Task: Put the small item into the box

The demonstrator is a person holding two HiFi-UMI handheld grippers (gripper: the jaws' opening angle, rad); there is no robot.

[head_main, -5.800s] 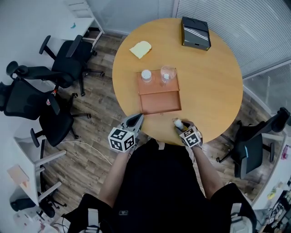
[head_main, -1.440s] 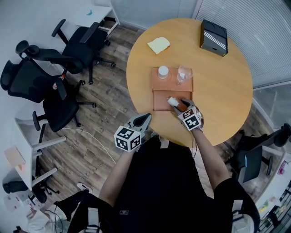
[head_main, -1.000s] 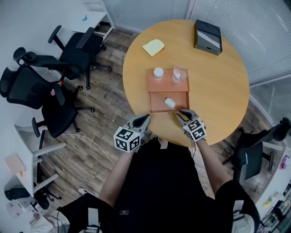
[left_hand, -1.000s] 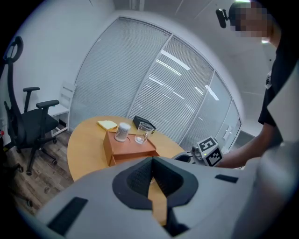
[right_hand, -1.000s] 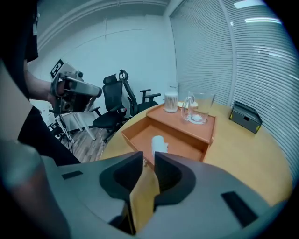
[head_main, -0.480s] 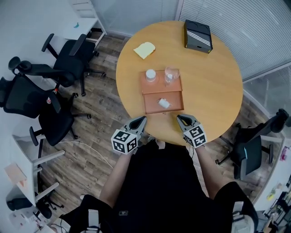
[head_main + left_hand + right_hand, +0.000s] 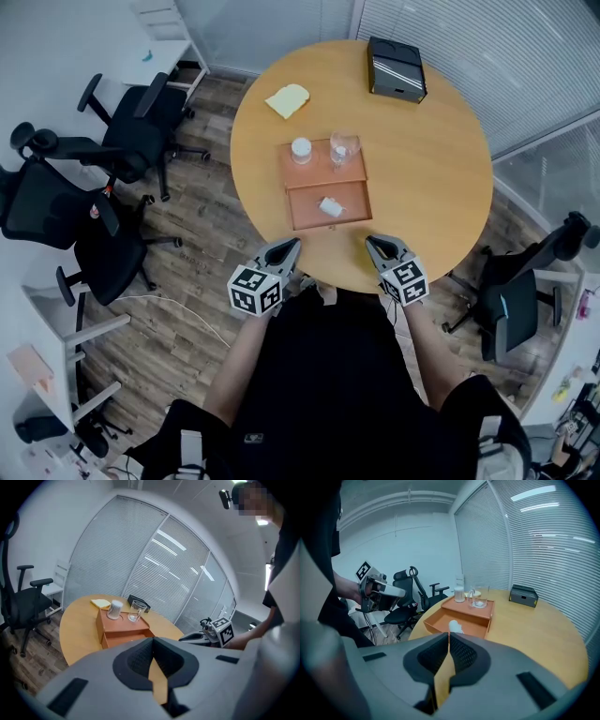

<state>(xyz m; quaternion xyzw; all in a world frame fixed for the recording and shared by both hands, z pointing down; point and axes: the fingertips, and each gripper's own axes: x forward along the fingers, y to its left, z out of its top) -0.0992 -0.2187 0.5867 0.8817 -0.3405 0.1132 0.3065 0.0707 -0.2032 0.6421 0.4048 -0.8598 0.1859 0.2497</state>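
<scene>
The task looks done, or all but done. The small item, white and lying on its side, rests in the open lower tray of the box, near the tray's middle and clear of its walls. Nothing holds it. The right gripper is clenched on nothing, its jaws pressed together with only the table showing past them. The left gripper is closed and empty in the same way. Both hang at the near edge of the table, one to each side of the person, well apart from the box. Nothing seems left to do, unless the tray is a drawer that should be pushed in, which the pictures do not settle.

The box stands about midway across the round table, with its open tray facing the near edge. On its raised back part stand a white jar and a glass, side by side. A yellow pad lies towards the far left edge and a black case at the far edge. The strip of table between the grippers and the tray is bare, and so is the whole right side, giving open room there. Office chairs stand off the table's left side, away from both arms.
</scene>
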